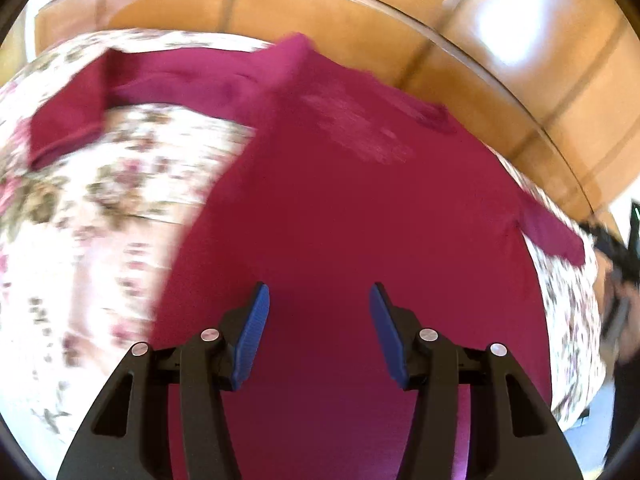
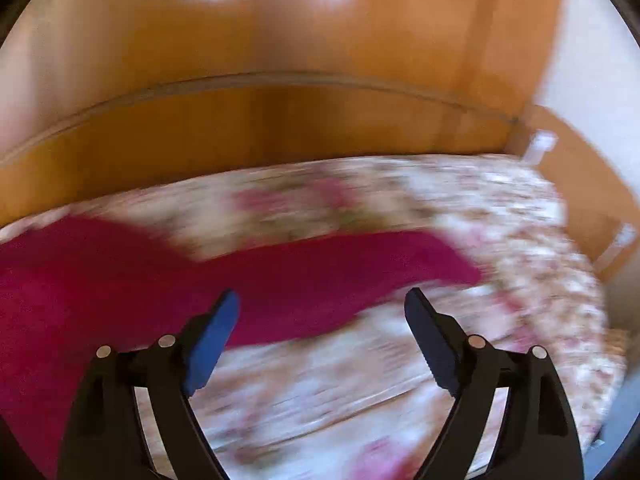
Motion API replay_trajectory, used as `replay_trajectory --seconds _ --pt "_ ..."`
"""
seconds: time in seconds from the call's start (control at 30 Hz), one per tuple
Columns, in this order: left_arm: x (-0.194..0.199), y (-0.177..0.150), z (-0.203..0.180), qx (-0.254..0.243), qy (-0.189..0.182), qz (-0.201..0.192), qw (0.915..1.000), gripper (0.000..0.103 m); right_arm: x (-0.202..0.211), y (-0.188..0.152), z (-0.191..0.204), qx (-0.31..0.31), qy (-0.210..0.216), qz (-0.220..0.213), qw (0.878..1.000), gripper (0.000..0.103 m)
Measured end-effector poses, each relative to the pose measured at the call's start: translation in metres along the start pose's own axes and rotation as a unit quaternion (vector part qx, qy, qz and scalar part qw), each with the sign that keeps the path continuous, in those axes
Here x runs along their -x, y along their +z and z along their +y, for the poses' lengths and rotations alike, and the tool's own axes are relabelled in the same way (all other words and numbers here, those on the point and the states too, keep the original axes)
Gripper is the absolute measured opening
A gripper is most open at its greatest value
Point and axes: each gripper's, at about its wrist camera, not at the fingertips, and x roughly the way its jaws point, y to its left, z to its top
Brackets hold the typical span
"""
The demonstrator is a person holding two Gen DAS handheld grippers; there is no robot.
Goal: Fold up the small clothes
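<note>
A dark red long-sleeved top (image 1: 344,208) lies spread flat on a floral bedspread (image 1: 100,208). Its left sleeve (image 1: 132,92) stretches out to the upper left, and its right sleeve (image 1: 548,228) points to the right. My left gripper (image 1: 319,300) is open and empty, hovering over the lower body of the top. In the right wrist view, the right sleeve (image 2: 340,272) lies across the floral bedspread (image 2: 480,240). My right gripper (image 2: 322,308) is open and empty just above that sleeve. Both views are motion-blurred.
A glossy wooden headboard (image 1: 360,12) curves behind the bed; it also shows in the right wrist view (image 2: 280,128). A wooden side panel (image 2: 584,184) borders the bed at the right. The other gripper's dark body (image 1: 616,248) shows at the right edge.
</note>
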Motion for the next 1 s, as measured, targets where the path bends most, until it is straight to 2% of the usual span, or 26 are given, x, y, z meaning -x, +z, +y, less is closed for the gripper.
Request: replay_trajectory --seconds 0.07,0.13,0.2,0.27,0.37,0.4,0.43,0.5,0.57,0.63,0.73,0.87,0.9,0.93,0.97,1.0 --pt "0.014 0.004 0.027 0.041 0.016 -0.021 0.9988 0.073 0.007 -0.021 0.056 0.034 0.062 0.004 0.997 0.086" --pt "0.030 0.009 0.059 0.078 0.051 -0.048 0.9945 0.074 0.009 -0.038 0.101 0.049 0.111 0.013 0.993 0.087" --pt "0.042 0.012 0.087 0.106 0.087 -0.059 0.9887 0.074 0.006 -0.054 0.138 0.063 0.137 0.021 0.988 0.088" --pt "0.057 0.013 0.124 0.141 0.129 -0.075 0.9786 0.074 -0.003 -0.072 0.173 0.075 0.147 0.037 0.986 0.089" --pt "0.077 0.016 0.182 0.203 0.154 -0.090 0.9628 0.074 -0.019 -0.098 0.207 0.099 0.131 0.054 0.985 0.090" --pt "0.085 0.017 0.197 0.219 0.164 -0.100 0.9566 0.074 -0.022 -0.104 0.211 0.105 0.120 0.049 0.986 0.093" --pt "0.090 0.017 0.204 0.223 0.175 -0.108 0.9528 0.074 -0.023 -0.112 0.215 0.112 0.101 0.028 0.988 0.097" --pt "0.100 0.021 0.208 0.202 0.197 -0.128 0.9509 0.074 -0.023 -0.114 0.218 0.110 0.091 0.021 0.989 0.100" --pt "0.098 0.026 0.192 0.142 0.218 -0.143 0.9549 0.074 -0.027 -0.113 0.212 0.100 0.100 0.028 0.990 0.100" --pt "0.084 0.031 0.166 0.064 0.230 -0.139 0.9610 0.074 -0.028 -0.114 0.212 0.097 0.103 0.026 0.990 0.101" --pt "0.055 0.045 0.137 -0.025 0.251 -0.140 0.9574 0.074 -0.029 -0.115 0.217 0.104 0.093 0.024 0.990 0.101" --pt "0.002 0.075 0.134 -0.058 0.258 -0.101 0.9591 0.074 -0.027 -0.117 0.216 0.100 0.097 0.023 0.990 0.101" --pt "-0.008 0.080 0.134 -0.064 0.266 -0.096 0.9572 0.068 -0.027 -0.117 0.216 0.100 0.097 0.023 0.990 0.101" --pt "-0.023 0.087 0.136 -0.073 0.278 -0.085 0.9540 0.057 -0.027 -0.118 0.216 0.100 0.097 0.022 0.990 0.101" --pt "-0.030 0.091 0.140 -0.075 0.277 -0.072 0.9553 0.033 -0.027 -0.118 0.216 0.099 0.097 0.022 0.990 0.101" --pt "-0.033 0.096 0.145 -0.066 0.266 -0.064 0.9595 0.020 -0.027 -0.118 0.216 0.099 0.098 0.022 0.990 0.101"
